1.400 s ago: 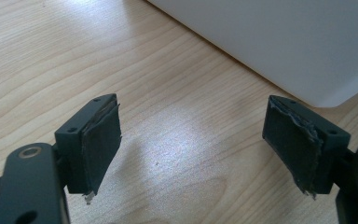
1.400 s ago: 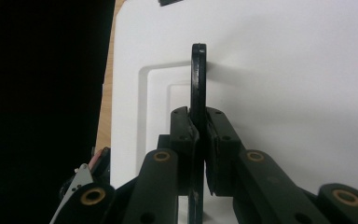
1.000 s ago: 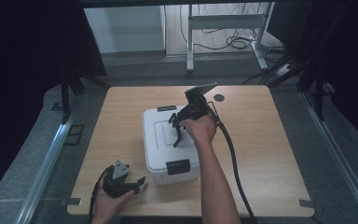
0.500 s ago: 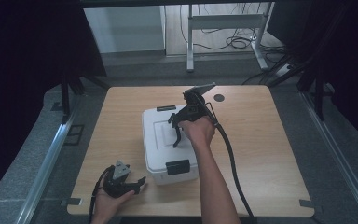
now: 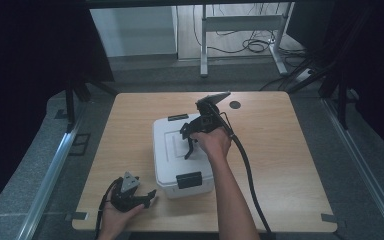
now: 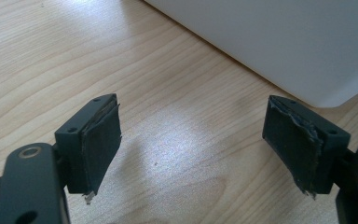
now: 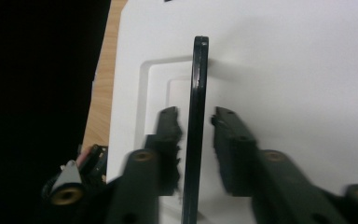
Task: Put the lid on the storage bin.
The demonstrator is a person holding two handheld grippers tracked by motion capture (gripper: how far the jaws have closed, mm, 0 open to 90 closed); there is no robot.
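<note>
A white lidded box [image 5: 172, 150] with black latches front [image 5: 189, 180] and back [image 5: 178, 117] stands mid-table. My right gripper [image 5: 188, 149] points down onto its lid. In the right gripper view, the thin black lid handle [image 7: 196, 70] stands up edge-on between the jaws of my right gripper [image 7: 196, 114], which are closed in on it; the image is blurred. My left gripper [image 5: 149, 195] rests on the table by the box's front-left corner. It stands open [image 6: 193, 144] over bare wood, with the box wall [image 6: 279, 42] just beyond.
The wooden table [image 5: 290, 150] has free room on its right and left sides. A dark round grommet [image 5: 235, 105] sits near the far edge. The right gripper's cable [image 5: 250, 180] trails back along the forearm. Dark floor and rails surround the table.
The right gripper has barely shifted on the box lid. The left hand and its gripper have stayed where they were.
</note>
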